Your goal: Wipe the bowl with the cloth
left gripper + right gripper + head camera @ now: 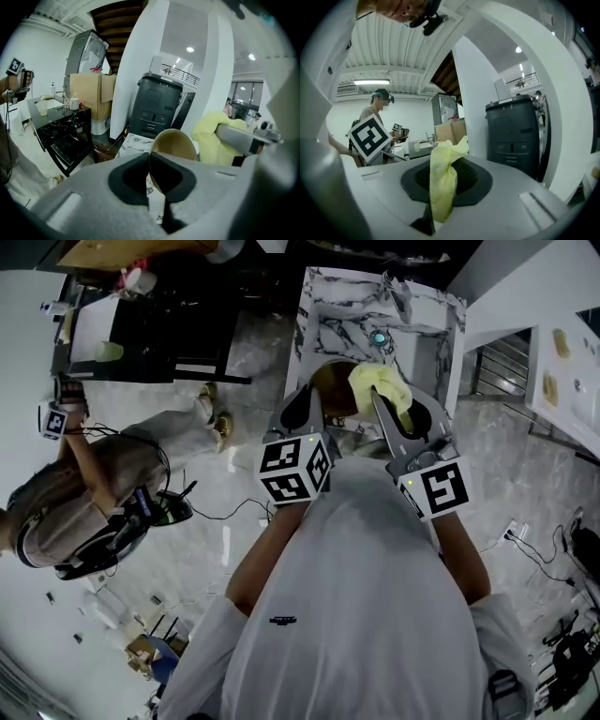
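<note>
Raised over a marble-patterned counter (323, 301), a smooth, tan, round bowl (174, 143) is held by its thin rim in the closed left gripper (151, 174) and tilted, apparently to turn its hollow toward the cloth. The right gripper (433, 208) pinches a soft, crumpled yellow cloth (443, 180), bunched just beside the bowl; whether they touch is unclear.

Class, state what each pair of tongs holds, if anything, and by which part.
The left tongs grip the bowl by its rim. The right tongs pinch the yellow cloth at a bunched fold, with its end sticking out.
</note>
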A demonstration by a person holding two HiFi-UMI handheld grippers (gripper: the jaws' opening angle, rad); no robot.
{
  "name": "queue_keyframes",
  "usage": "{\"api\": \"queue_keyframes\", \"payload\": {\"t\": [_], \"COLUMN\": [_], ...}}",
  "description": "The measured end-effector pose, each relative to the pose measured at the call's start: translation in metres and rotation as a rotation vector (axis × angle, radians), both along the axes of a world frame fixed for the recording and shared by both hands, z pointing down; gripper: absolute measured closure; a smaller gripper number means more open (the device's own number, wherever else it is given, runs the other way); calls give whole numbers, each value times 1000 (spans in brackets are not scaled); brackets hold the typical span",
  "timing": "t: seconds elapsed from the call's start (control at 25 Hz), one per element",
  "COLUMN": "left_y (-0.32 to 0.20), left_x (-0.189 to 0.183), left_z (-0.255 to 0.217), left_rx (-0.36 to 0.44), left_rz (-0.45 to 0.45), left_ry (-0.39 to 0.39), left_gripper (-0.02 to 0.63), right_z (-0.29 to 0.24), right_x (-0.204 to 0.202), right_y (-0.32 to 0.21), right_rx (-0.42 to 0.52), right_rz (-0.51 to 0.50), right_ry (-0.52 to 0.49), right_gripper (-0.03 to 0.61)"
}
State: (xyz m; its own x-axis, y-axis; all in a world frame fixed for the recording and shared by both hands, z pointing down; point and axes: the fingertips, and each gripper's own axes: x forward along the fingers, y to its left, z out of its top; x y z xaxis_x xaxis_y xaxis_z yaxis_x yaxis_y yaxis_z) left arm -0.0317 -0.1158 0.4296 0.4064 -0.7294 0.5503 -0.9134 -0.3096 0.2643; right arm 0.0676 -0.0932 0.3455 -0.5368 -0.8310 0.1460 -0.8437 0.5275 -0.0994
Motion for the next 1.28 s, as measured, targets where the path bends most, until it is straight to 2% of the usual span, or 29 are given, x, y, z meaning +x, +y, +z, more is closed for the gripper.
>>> {"api": "queue_keyframes", "payload": {"t": [0.12, 0.24, 0.36, 0.52, 0.64, 0.8, 0.96, 1.28], "left_y": [-5, -6, -8, -1, 3, 2, -6, -15], "left_x": [3, 9, 13, 20, 26, 30, 23, 18], "left_z": [1, 2, 0, 0, -1, -5, -12, -18], "left_rx": [-8, -6, 31, 88, 111, 134, 133, 95], "left_rz": [0, 13, 37, 85, 108, 113, 76, 15], "left_ry": [14, 2, -53, -148, -192, -220, -204, -94], "left_gripper": [597, 597, 597, 597, 597, 597, 597, 586], "right_z": [28, 47, 56, 66, 77, 78, 76, 90], "right_x": [-22, -35, -45, -46, -40, -25, -12, -9], "right_y": [-5, -12, -20, -25, -29, -35, -38, -29], "right_rx": [-126, -186, -229, -308, -355, -376, -361, -340], "right_rz": [-30, -46, -94, -126, -91, 33, 90, 24], "right_ry": [17, 62, 91, 65, 65, 4, 37, 221], "right_gripper": [534, 534, 534, 534, 534, 534, 534, 534]}}
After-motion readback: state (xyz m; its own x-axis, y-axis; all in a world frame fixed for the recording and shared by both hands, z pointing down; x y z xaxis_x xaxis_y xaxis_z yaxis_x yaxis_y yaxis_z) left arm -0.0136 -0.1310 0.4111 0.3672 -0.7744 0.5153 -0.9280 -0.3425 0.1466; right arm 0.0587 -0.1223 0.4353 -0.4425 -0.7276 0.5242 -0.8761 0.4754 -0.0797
